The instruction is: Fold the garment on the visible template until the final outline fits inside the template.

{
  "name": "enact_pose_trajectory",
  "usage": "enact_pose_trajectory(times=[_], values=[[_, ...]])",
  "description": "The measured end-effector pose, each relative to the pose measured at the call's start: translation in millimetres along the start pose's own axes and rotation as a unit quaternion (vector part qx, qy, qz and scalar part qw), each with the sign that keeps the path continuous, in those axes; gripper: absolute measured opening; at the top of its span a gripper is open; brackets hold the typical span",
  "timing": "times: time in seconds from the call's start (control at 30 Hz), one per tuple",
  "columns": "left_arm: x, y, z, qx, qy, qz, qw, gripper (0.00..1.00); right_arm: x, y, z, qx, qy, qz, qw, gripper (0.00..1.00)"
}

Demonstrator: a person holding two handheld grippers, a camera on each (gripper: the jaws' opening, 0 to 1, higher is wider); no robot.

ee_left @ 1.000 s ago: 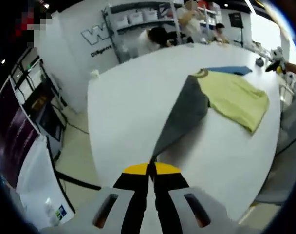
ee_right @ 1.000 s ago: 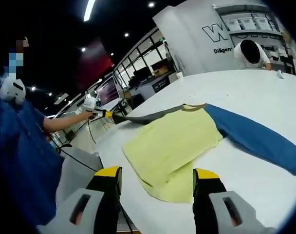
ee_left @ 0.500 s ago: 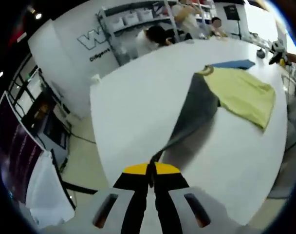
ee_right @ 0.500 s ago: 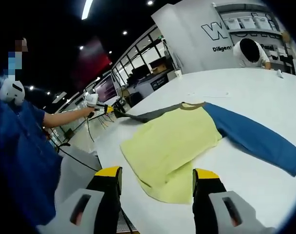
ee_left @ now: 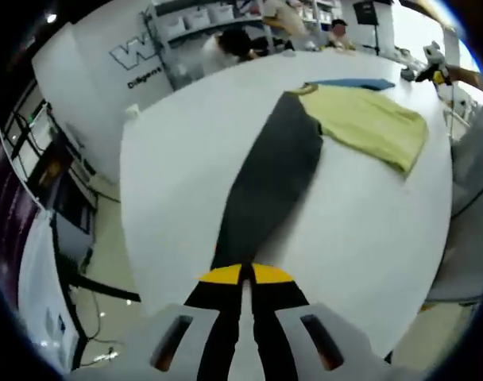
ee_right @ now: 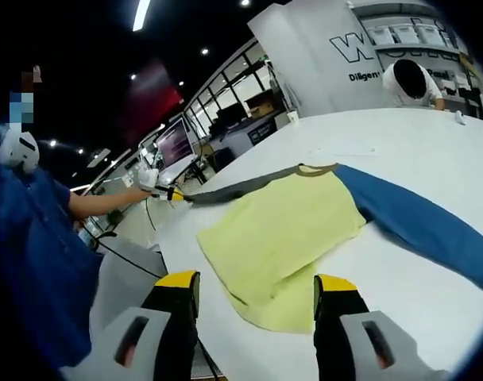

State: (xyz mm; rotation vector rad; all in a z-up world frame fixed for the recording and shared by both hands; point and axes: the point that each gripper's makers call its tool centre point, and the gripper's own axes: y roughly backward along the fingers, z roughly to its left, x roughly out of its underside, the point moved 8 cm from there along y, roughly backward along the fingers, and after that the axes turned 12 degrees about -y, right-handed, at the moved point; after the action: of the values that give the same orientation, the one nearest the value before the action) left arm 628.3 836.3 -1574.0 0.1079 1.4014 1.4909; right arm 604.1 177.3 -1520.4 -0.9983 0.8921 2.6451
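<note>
Garment (ee_right: 283,238) of soft yellow cloth with one gray sleeve (ee_left: 267,181) and one blue sleeve (ee_right: 420,228) lies on a smooth white table (ee_left: 186,151), the left gripper (ee_left: 243,274) pinching the gray cuff, the right gripper (ee_right: 256,287) spread above the hem, no template outline discernible.

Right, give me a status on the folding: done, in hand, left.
Done: the garment lies spread on the white table, yellow body flat, blue sleeve stretched out. No fold shows.
In hand: the left gripper is shut on the grey sleeve, pulled out straight. The right gripper is open above the hem.
Left: every fold. I can't make out a template.
</note>
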Motion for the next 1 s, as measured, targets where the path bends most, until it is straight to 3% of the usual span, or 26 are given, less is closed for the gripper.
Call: enact_pose_trajectory(times=[0.27, 0.37, 0.53, 0.67, 1.0], values=[[3.0, -3, -26.3, 0.011, 0.016, 0.005, 0.9998, 0.02, -0.1, -4, 2, -0.004, 0.001, 0.006, 1.0, 0.57], [9.1, -2, -19.3, 0.004, 0.024, 0.005, 0.9997, 0.05, 0.4, -4, 2, -0.004, 0.0, 0.004, 1.0, 0.57], [10.3, 0, -6.5, -0.018, 0.034, -0.007, 0.9993, 0.18, 2.1, -3, 1, -0.001, -0.003, 0.004, 1.0, 0.57], [6.7, -3, -1.0, -0.028, 0.035, -0.012, 0.9989, 0.15, 2.4, -3, 1, 0.002, -0.004, 0.003, 1.0, 0.57], [-6.0, -39, -2.9, -0.042, 0.049, -0.001, 0.9979, 0.05, 6.3, 3, 1, 0.013, -0.008, 0.001, 0.9999, 0.57]])
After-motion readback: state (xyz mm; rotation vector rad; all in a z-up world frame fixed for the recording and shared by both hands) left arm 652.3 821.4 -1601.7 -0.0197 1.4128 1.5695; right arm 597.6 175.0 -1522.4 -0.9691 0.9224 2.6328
